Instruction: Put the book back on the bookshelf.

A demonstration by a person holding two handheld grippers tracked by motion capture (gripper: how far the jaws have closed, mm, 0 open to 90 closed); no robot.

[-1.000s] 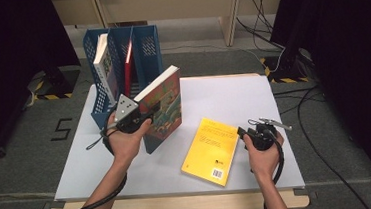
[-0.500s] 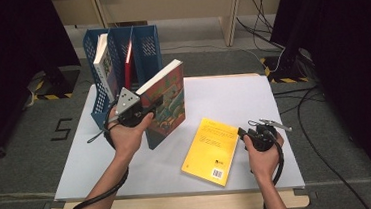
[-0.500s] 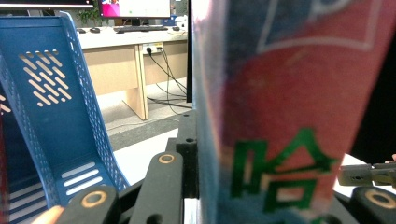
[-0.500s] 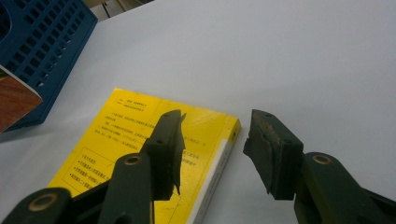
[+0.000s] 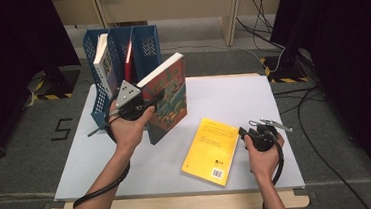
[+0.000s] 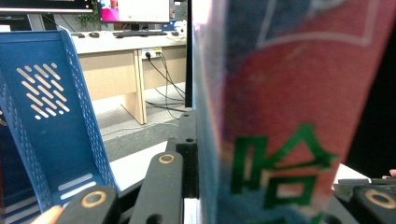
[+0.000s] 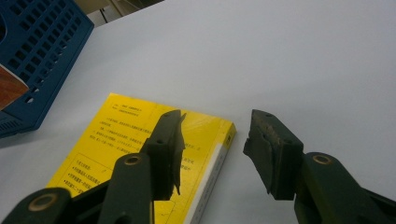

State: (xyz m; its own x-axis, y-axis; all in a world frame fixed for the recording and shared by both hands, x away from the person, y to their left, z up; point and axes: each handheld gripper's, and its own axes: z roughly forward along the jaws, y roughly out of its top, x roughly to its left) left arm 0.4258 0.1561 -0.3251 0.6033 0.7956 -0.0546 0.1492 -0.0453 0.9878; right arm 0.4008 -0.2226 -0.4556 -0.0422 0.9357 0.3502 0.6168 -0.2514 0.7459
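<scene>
A thick book with a red and teal cover (image 5: 168, 98) stands upright and lifted, just right of the blue file rack (image 5: 144, 47). My left gripper (image 5: 143, 105) is shut on it from the left side. In the left gripper view the cover (image 6: 289, 116) sits between the jaws, and the rack wall (image 6: 51, 121) stands to its left. A yellow book (image 5: 212, 145) lies flat on the white table (image 5: 233, 95). My right gripper (image 5: 246, 132) rests beside its right edge, open. In the right gripper view the right gripper (image 7: 212, 140) hovers over the yellow book (image 7: 121, 135) with nothing gripped.
The rack holds a pale book (image 5: 102, 61) in its left slot and a thin red one (image 5: 129, 56) in the middle; its right slot looks free. Cables and a desk lie on the floor beyond the table. A corner of the rack (image 7: 37, 56) is in the right gripper view.
My left hand has raised the red and teal book a little and carried it slightly right. The right gripper and the yellow book have not moved.
</scene>
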